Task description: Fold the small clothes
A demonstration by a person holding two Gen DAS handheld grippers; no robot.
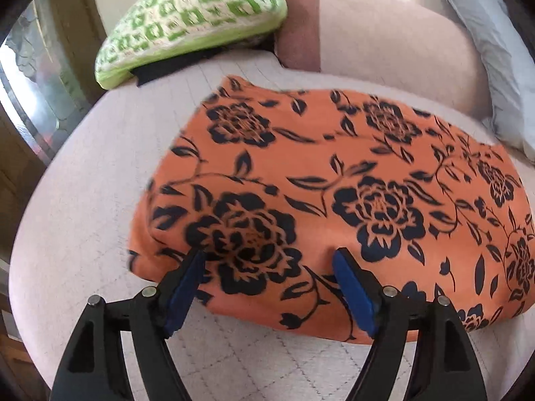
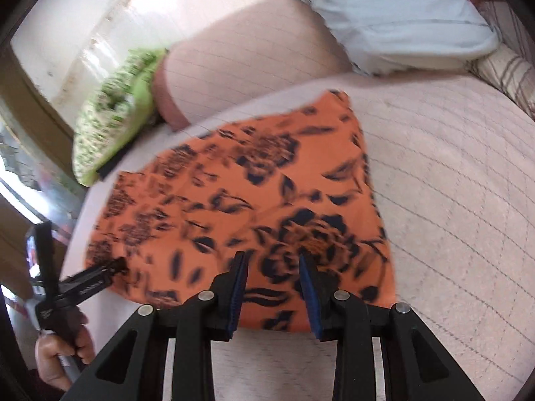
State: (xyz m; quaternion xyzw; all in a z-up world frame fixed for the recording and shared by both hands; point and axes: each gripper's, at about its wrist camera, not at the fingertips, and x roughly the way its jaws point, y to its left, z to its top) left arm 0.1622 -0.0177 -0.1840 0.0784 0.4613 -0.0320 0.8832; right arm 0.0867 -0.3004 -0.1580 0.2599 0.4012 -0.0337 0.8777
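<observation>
Your left gripper [image 1: 269, 260] stands with its blue pads [image 1: 351, 287] wide apart over the near edge of the orange floral garment [image 1: 334, 173]; nothing is pinched between them, and the cloth lies slack beneath the gap. Your right gripper [image 2: 272, 267] has its pads [image 2: 309, 287] parted more narrowly, poised over the near right portion of the same garment, and no fabric is caught there either as far as the blurred view allows. The garment lies flat as a rough rectangle on the pale quilted bed cover [image 1: 83, 183], apparently already doubled over at least once, with its far edge towards the bolster [image 1: 384, 43] and well clear of the green patterned cushion [image 1: 187, 23] and the white pillow [image 2: 401, 10]. My judgement is that the step in hand is either smoothing the fold or taking the near edge for the next one. To do it well, set both pairs of pads at matching points along the near hem, catch every layer, not just the top ply, and carry the edge over level so the corners meet squarely. Both tools point steeply down and forward over the bed. In the right wrist view your hand [image 2: 60, 351] grips the left tool's handle low at the frame's left, its tip touching the garment's near left corner.
</observation>
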